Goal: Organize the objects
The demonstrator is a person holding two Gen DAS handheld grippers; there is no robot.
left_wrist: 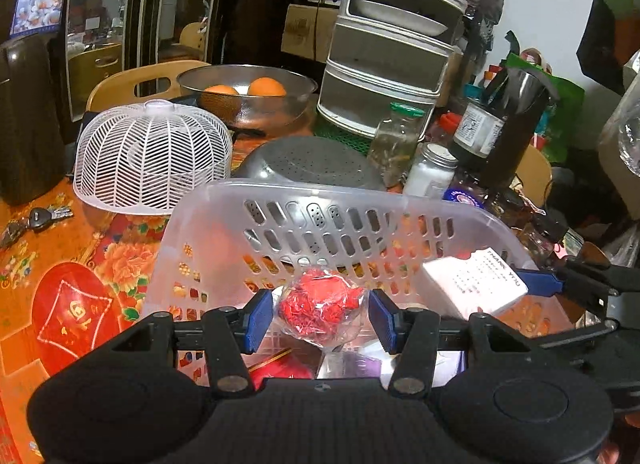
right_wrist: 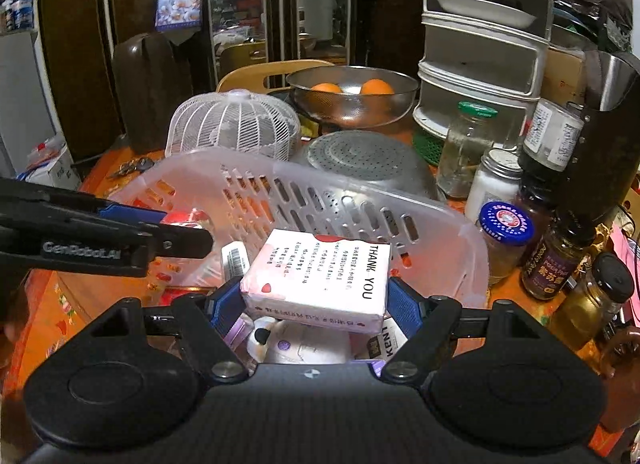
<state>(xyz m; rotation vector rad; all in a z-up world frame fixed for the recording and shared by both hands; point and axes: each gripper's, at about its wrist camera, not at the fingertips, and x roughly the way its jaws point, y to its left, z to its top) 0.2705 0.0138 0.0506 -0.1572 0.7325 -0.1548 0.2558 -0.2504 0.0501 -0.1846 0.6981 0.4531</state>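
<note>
1. Translucent plastic forms the slotted basket (left_wrist: 344, 224), which is taken as the landmark; it rests on the table (left_wrist: 60, 304), covered by an orange floral cloth.
2. A clear bag of red shreds (left_wrist: 320, 310) is seen between the blue pads of the left hand-held gripper (left_wrist: 320, 318), above the basket's near end. The pads stand close at either side, and the bag appears to be gripped, though contact is not plainly shown.
3. A white "THANK YOU" box (right_wrist: 320, 280) is clamped by its two short ends in the right hand-held gripper (right_wrist: 316, 304), also above the basket's interior, to the right of the bag.
4. Inside the basket, below the box, several small packets are seen, one marked "KENT" (right_wrist: 384, 346).
5. Behind the basket, an upturned grey colander (left_wrist: 308, 162) is found, and a white mesh food cover (left_wrist: 152, 156) to its left.
6. Farther behind, a steel bowl holding oranges (left_wrist: 248, 92) is placed.
7. To the basket's right, jars are clustered, among them one with a blue lid (right_wrist: 506, 224).
</note>
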